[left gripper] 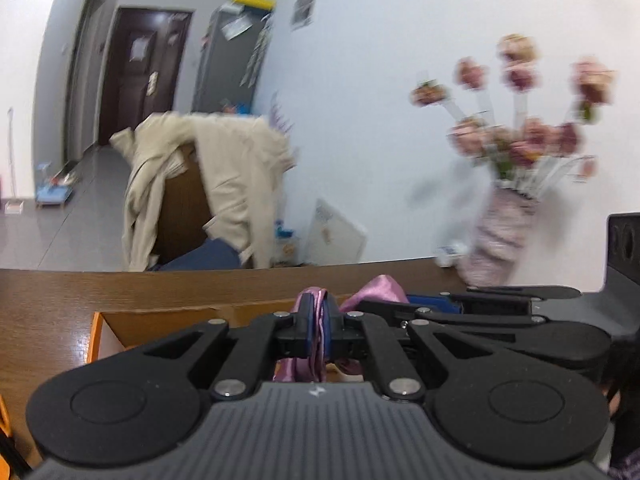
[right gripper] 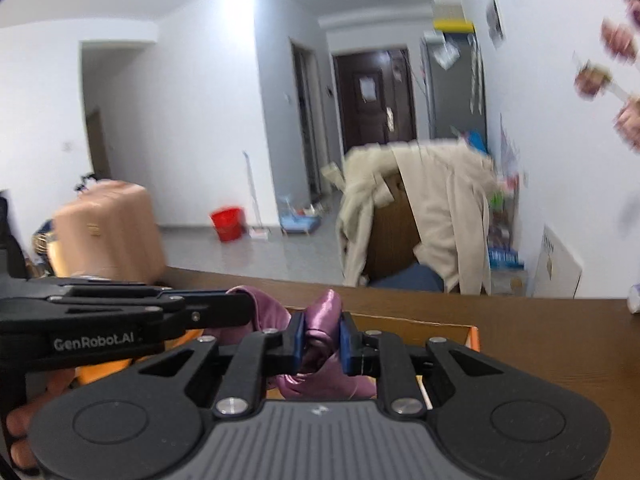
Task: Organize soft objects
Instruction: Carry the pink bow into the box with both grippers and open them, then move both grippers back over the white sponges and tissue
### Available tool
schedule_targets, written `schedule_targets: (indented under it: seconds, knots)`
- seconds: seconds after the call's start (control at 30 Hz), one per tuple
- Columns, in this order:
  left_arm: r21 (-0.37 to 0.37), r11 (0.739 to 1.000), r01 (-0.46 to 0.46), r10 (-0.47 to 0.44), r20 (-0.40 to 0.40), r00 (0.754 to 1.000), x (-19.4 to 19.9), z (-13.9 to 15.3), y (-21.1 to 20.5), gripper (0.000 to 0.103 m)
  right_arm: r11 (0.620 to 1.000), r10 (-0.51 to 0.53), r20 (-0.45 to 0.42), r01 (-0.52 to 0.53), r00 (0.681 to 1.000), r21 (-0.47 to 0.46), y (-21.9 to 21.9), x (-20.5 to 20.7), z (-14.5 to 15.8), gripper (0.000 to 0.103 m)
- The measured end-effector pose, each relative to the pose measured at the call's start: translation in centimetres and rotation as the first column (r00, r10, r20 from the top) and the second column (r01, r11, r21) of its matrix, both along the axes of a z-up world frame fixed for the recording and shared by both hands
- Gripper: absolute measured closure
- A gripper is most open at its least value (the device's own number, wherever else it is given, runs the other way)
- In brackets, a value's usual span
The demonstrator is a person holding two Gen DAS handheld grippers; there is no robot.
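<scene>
Both grippers hold one shiny pink satin cloth [left gripper: 318, 340] above an open cardboard box [left gripper: 160, 322] on the brown table [left gripper: 48, 292]. My left gripper [left gripper: 319, 320] is shut on a thin fold of it. In the right wrist view my right gripper [right gripper: 322, 340] is shut on a thicker bunch of the pink cloth [right gripper: 322, 320], whose lower part hangs toward the box [right gripper: 448, 330]. The left gripper's body [right gripper: 120, 320] crosses that view at the left, pinching the same cloth. The right gripper's body [left gripper: 500, 312] shows at the right of the left wrist view.
A vase of pink flowers [left gripper: 504, 216] stands at the table's far right edge by the wall. Behind the table is a chair with a beige coat [right gripper: 432, 216]. Farther back on the floor are a peach suitcase [right gripper: 108, 232] and a red bucket [right gripper: 227, 222].
</scene>
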State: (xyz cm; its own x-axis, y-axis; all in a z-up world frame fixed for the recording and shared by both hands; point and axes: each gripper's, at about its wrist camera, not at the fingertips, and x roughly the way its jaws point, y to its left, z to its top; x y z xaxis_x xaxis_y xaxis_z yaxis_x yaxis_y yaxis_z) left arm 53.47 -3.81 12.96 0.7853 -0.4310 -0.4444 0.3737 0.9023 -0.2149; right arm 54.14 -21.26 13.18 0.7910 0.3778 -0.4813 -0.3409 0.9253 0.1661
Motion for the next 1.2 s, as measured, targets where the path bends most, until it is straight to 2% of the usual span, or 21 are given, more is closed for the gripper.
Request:
schedule_targets:
  seconds: [0.13,0.2,0.3,0.4,0.43,0.63,0.73,0.8,0.83,0.87,0.97,1.1,1.2]
  knots:
    - [0.022,1.000,-0.020,0.023,-0.104,0.994,5.8,-3.5,-0.1,0.097,0.998,-0.049,-0.104,0.046,0.993,-0.036,1.5,5.9,-4.3,0.086]
    - [0.048,0.998,-0.028,0.035,-0.137,0.990,7.7,-5.4,-0.4,0.097,0.995,-0.071,-0.144,0.061,0.987,-0.075,2.3,7.2,-6.5,0.085]
    - [0.092,0.994,-0.055,0.069,-0.159,0.985,8.7,-7.4,-0.4,0.096,0.990,-0.073,-0.207,0.045,0.976,-0.133,3.0,8.2,-8.8,0.078]
    - [0.075,0.995,-0.062,0.074,-0.161,0.984,8.2,-7.3,0.4,0.091,0.992,-0.045,-0.224,0.017,0.974,-0.128,3.2,8.0,-9.2,0.058]
    - [0.075,0.995,-0.068,0.078,-0.146,0.986,8.0,-6.8,0.7,0.090,0.990,-0.052,-0.210,0.024,0.976,-0.136,3.2,7.8,-8.8,0.051]
    - [0.081,0.993,-0.091,0.096,-0.055,0.994,4.3,-1.5,2.0,0.086,0.991,-0.066,-0.132,0.049,0.989,-0.127,1.7,5.2,-4.3,0.047]
    - [0.097,0.990,-0.099,0.099,0.008,0.995,0.3,1.2,3.0,0.075,0.989,-0.103,-0.054,0.097,0.993,-0.111,-0.4,2.1,-0.9,0.046]
    - [0.120,0.986,-0.112,0.108,0.043,0.993,-2.7,2.8,3.9,0.063,0.989,-0.113,-0.010,0.111,0.994,-0.102,-2.2,-0.2,1.2,0.044]
    - [0.132,0.983,-0.127,0.121,0.053,0.991,-4.3,3.6,4.3,0.049,0.988,-0.118,0.010,0.119,0.993,-0.103,-2.9,-1.4,2.3,0.042]
    - [0.136,0.980,-0.144,0.137,0.062,0.989,-5.6,4.3,4.8,0.041,0.986,-0.125,0.029,0.127,0.992,-0.107,-3.6,-2.4,3.1,0.038]
    - [0.145,0.970,-0.193,0.177,0.113,0.978,-9.8,6.0,5.8,0.030,0.981,-0.161,0.072,0.167,0.984,-0.097,-5.5,-5.5,5.3,0.032]
    - [0.155,0.961,-0.227,0.206,0.139,0.969,-14.4,6.9,6.4,0.026,0.984,-0.161,0.100,0.167,0.982,-0.059,-6.8,-9.6,7.3,0.030]
    - [0.160,0.956,-0.244,0.217,0.173,0.961,-17.8,7.4,6.5,0.020,0.987,-0.140,0.129,0.149,0.982,-0.058,-6.7,-12.4,7.9,0.026]
